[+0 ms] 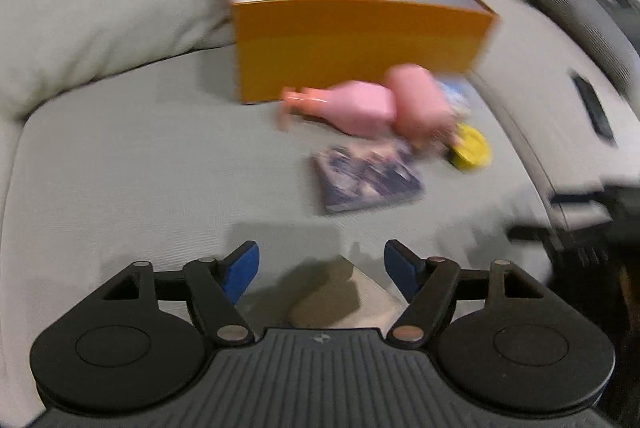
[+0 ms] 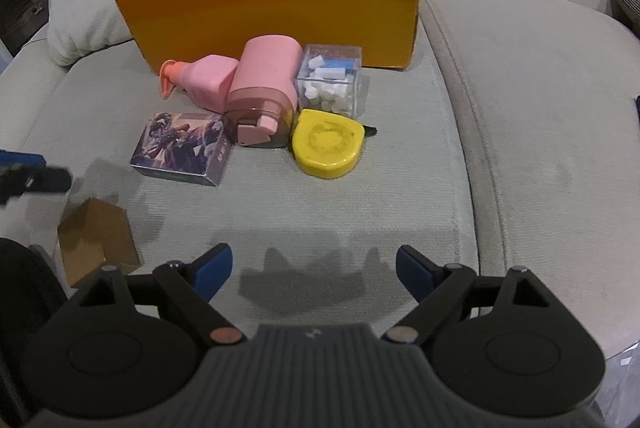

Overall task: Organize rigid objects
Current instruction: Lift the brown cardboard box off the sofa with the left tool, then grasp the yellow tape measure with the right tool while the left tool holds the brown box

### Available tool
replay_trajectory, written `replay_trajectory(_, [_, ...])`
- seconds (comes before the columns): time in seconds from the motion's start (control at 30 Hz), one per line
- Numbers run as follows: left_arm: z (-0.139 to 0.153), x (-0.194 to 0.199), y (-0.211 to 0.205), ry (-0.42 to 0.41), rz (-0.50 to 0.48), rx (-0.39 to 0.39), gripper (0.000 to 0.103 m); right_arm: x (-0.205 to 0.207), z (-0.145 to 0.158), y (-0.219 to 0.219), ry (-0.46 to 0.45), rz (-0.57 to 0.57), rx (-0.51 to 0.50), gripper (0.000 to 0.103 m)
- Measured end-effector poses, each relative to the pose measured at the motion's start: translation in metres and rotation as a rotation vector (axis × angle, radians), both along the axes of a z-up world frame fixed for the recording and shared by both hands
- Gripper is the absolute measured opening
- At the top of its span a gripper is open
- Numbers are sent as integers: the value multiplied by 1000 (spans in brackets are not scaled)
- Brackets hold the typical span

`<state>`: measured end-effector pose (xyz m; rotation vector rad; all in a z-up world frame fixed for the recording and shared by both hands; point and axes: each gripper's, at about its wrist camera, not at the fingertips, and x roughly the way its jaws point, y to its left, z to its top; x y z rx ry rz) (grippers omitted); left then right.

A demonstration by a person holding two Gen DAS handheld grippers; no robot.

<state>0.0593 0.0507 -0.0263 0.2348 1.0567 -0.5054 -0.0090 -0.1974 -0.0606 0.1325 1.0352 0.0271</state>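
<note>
Small things lie in a loose cluster on the grey sofa cushion [image 2: 400,155], just in front of the open orange box [image 2: 280,11] at the far side. Two pink bottles — one lying flat [image 2: 200,79], the other [image 2: 264,87] touching it — sit nearest the box. A clear box of white pieces [image 2: 330,79] is just to their right, a yellow case [image 2: 326,143] lies in front of that, and a picture-printed card box [image 2: 182,147] lies to the near left of the cluster.

Right gripper [image 2: 312,272] hovers over bare cushion on the near side, well apart from the cluster, its jaws spread wide with nothing between them.

Left gripper [image 1: 320,268] also has its jaws apart and grips nothing — a brown cardboard box [image 1: 344,292] lies on the cushion right below, between the blue pads [image 1: 242,270] in its blurred view.
</note>
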Motion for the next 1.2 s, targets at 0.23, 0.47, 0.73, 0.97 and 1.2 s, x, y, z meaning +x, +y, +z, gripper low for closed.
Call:
replay_trajectory(0.23, [-19,-23,-17,-12,-291,110,89,0,2,1,-2,3,7,90])
replay_trajectory(0.47, [-44,-19,-27,26,-424,171,91,-1,2,3,2,15,4,90])
replay_trajectory(0.73, [-69,-6,-37,66,-464,231,85,0,1,3,12,20,0,91])
replay_trajectory(0.97, [-79,-2,-30,75,-410,206,69,3,-2,-1,15,13,9,91])
replay_trajectory(1.2, [-67,29,3,28,-155,164,69,33,-4,-21,0,-37,9,91])
